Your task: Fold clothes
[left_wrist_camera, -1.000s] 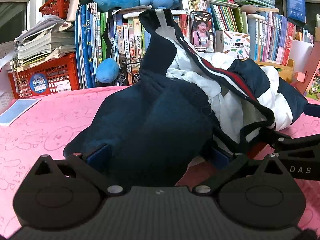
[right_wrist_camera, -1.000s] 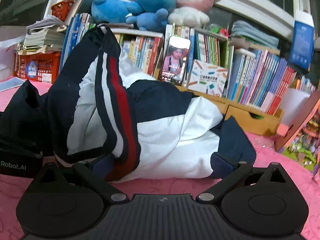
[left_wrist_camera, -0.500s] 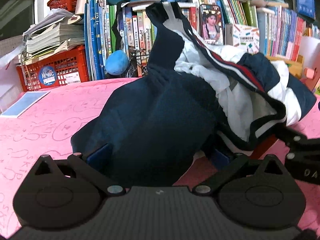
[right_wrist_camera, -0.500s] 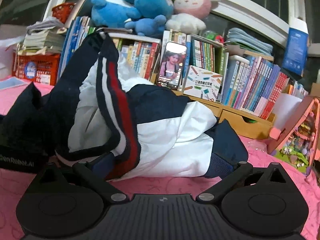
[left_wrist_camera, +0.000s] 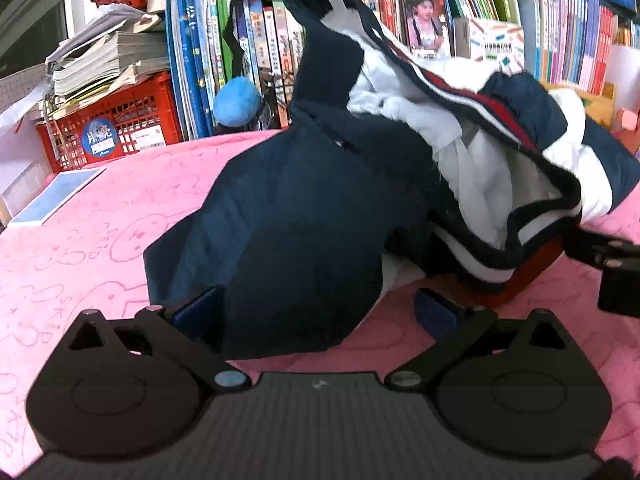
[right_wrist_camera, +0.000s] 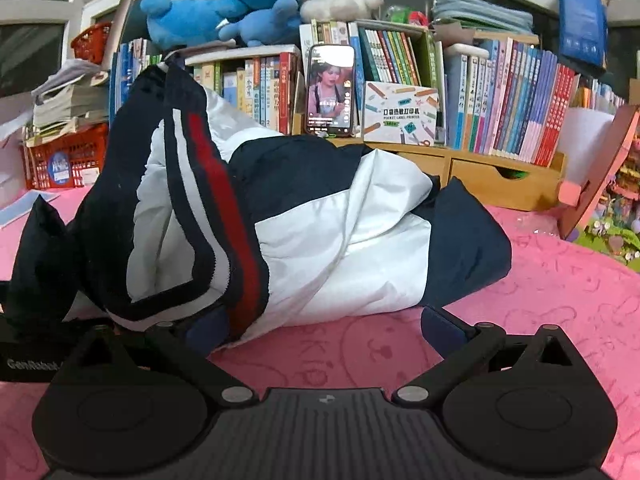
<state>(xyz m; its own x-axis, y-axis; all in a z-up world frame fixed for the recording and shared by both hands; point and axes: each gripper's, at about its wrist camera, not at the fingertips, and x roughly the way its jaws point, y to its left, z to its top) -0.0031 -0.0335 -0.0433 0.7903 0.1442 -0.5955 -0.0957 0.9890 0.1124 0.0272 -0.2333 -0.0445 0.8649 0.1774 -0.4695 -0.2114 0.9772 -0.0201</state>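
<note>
Both claws spread wide at jacket [left_wrist_camera: 304, 216] hem.

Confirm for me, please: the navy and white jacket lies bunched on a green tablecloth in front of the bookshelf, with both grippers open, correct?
Not quite: the tablecloth is pink, not green, as the right wrist view shows. The navy and white jacket does lie bunched on it before the bookshelf, with the left gripper and right gripper open.

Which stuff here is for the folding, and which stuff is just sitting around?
For the folding:
- navy and white jacket
- left gripper, open
- right gripper, open
- pink tablecloth, the surface the jacket lies on

Just sitting around:
- books
- phone propped against the books
- blue plush toys
- red basket
</note>
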